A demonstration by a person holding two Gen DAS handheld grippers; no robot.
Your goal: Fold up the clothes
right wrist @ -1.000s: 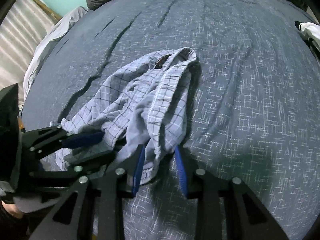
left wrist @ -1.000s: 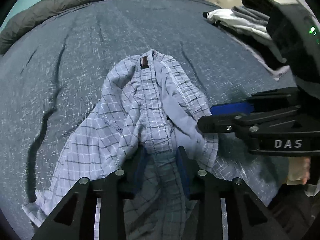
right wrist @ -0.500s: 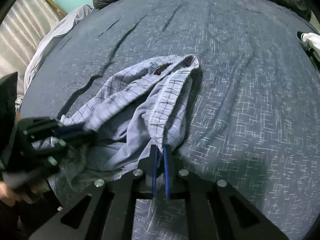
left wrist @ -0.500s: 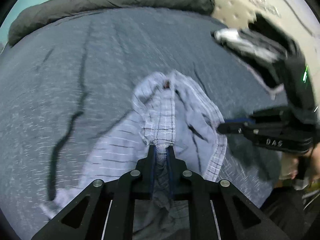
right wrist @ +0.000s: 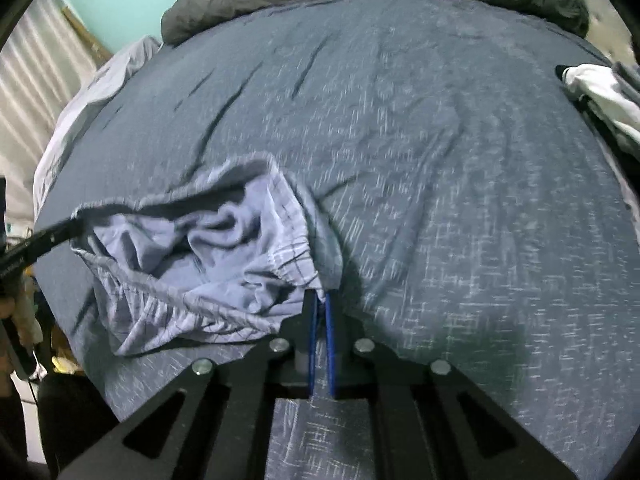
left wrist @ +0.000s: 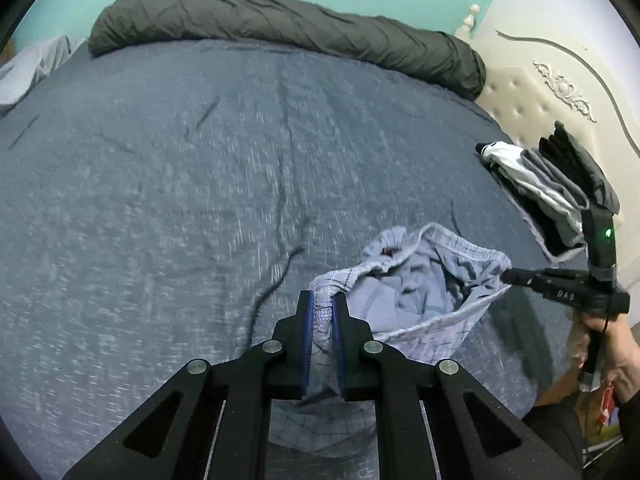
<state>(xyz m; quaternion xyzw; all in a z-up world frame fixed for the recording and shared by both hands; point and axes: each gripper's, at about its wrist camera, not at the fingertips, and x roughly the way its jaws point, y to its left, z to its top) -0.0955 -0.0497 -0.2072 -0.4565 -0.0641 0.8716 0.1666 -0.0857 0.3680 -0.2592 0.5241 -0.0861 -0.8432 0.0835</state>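
Checked shorts [left wrist: 416, 300] stretched by the waistband between two grippers, above the blue bedspread [left wrist: 180, 200].

Left gripper [left wrist: 321, 304] and right gripper [right wrist: 319, 304] are each clamped on the elastic at opposite sides. Judged best practice: keep the band taut and level so the legs hang straight, then lay it flat, clear of the folded stack [left wrist: 548, 188].

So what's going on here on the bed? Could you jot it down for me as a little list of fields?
surface: dark blue speckled bedspread
garment: light blue checked shorts, waistband stretched open
left gripper: shut on waistband
right gripper: shut on the waistband's opposite side
far edge: rolled dark grey duvet
right side: stack of folded clothes
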